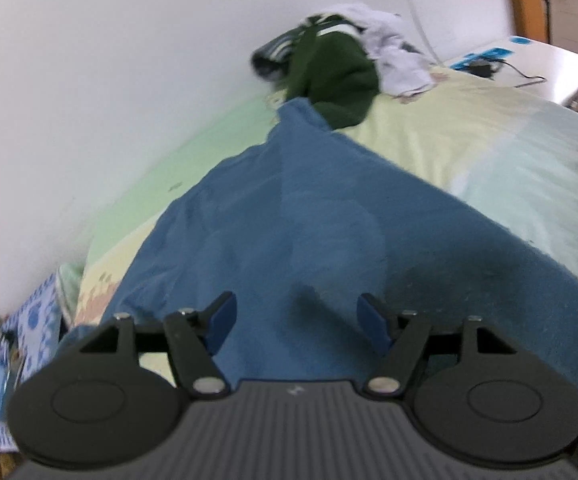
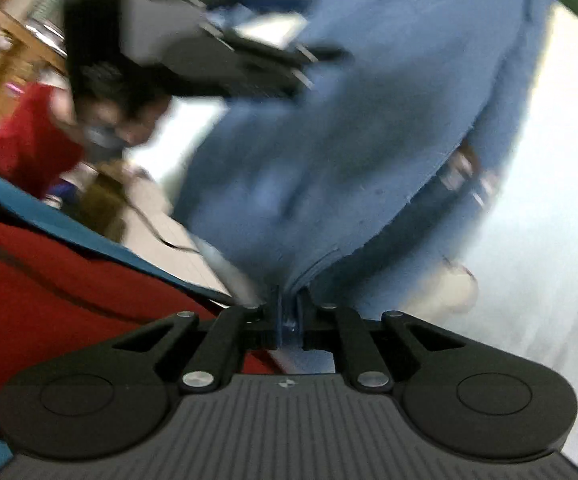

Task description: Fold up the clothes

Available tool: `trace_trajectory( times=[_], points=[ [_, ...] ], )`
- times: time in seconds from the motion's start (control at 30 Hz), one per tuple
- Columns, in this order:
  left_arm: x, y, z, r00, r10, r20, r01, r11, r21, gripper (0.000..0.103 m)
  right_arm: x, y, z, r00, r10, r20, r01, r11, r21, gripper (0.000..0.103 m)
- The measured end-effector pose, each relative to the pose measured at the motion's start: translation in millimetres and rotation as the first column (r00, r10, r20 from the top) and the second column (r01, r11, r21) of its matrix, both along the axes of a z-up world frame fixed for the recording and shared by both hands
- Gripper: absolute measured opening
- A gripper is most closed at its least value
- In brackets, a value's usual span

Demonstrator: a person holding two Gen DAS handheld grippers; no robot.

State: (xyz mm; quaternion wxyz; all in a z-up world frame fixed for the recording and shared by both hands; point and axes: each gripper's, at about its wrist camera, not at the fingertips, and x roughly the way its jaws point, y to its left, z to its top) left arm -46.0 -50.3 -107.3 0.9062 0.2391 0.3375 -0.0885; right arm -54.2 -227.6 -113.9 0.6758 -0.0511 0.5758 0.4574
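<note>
- Bedding first: my bed point(image 1: 469, 152) in pale yellow and green fills the left wrist view, running up against a white wall point(image 1: 109, 60); it is the surface I am folding on
- Spread across it lies the blue garment point(image 1: 289, 220), the piece I judge to be in hand; it stretches from under my left claw away toward a heap of unfolded clothes point(image 1: 341, 60), dark green and white, and its far tip touches that heap
- Risk, as I judge it: only one side of the cloth is gripped, so a lift or pull now could drag it crooked and bunch the fold; the far tip could also snag the heap and pull the green piece along; the right wrist view is badly blurred, which suggests fast motion, and a thin pinch of fabric may slip at that speed
- My left claw point(image 1: 295, 320) stands wide open just above the blue cloth, holding nothing; whether the pads point(image 1: 222, 316) brush the fabric I cannot tell
- My right claw point(image 2: 289, 312) is closed tight on an edge of the blue garment point(image 2: 349, 128); the cloth fans up and away from the jaws, and the left claw's body shows blurred at its far end
</note>
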Motion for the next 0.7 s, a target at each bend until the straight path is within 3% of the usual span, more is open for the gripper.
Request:
trace_trajectory(
  times=[0.03, 0.13, 0.2, 0.3, 0.37, 0.43, 0.5, 0.57, 0.63, 0.7],
  points=[
    [-0.2, 0.6, 0.0, 1.000, 0.009, -0.002, -0.009, 1.000, -0.005, 0.071, 1.8, -2.5, -5.5, 1.000, -0.003, -0.008, 0.003, 0.999, -0.036, 0.009],
    [-0.7, 0.8, -0.8, 1.000, 0.030, -0.004, -0.030, 1.000, -0.005, 0.072, 3.1, -11.7, 0.5, 1.000, 0.019, -0.020, -0.020, 1.000, -0.024, 0.012],
    [0.1, -0.8, -1.7, 0.999, 0.041, 0.000, -0.041, 0.999, 0.009, 0.073, 3.1, -16.2, 15.0, 0.998, 0.051, 0.045, -0.050, 0.998, -0.029, 0.014],
    [3.6, -0.3, 0.4, 0.998, 0.069, -0.002, -0.069, 0.998, -0.008, 0.073, 13.6, -30.0, 40.0, 0.994, 0.037, 0.107, -0.042, 0.998, 0.043, 0.018],
    [4.6, -0.3, 1.7, 0.996, 0.087, -0.001, -0.087, 0.996, -0.014, 0.073, 18.2, -19.7, 40.7, 0.993, 0.036, 0.110, -0.047, 0.994, 0.101, 0.021],
    [4.6, -1.9, 3.5, 0.996, 0.090, 0.001, -0.090, 0.996, -0.006, 0.073, 18.7, 4.9, 28.3, 0.990, 0.063, 0.125, -0.073, 0.994, 0.080, 0.031],
    [4.1, -3.0, 5.0, 0.996, 0.092, 0.002, -0.092, 0.996, 0.003, 0.074, 17.2, 23.7, 14.0, 0.987, 0.093, 0.132, -0.100, 0.994, 0.050, 0.034],
    [3.3, -2.1, 5.0, 0.995, 0.103, -0.001, -0.103, 0.995, 0.010, 0.075, 16.3, 37.1, 0.8, 0.986, 0.106, 0.130, -0.107, 0.994, 0.003, 0.033],
    [2.2, 0.2, 4.5, 0.993, 0.120, -0.002, -0.120, 0.993, 0.016, 0.076, 16.7, 38.0, -3.2, 0.985, 0.100, 0.140, -0.097, 0.995, -0.030, 0.016],
    [0.4, 2.1, 4.6, 0.991, 0.130, -0.002, -0.130, 0.991, 0.012, 0.076, 21.1, 31.3, 1.1, 0.990, 0.083, 0.115, -0.083, 0.997, -0.009, 0.011]
  ],
)
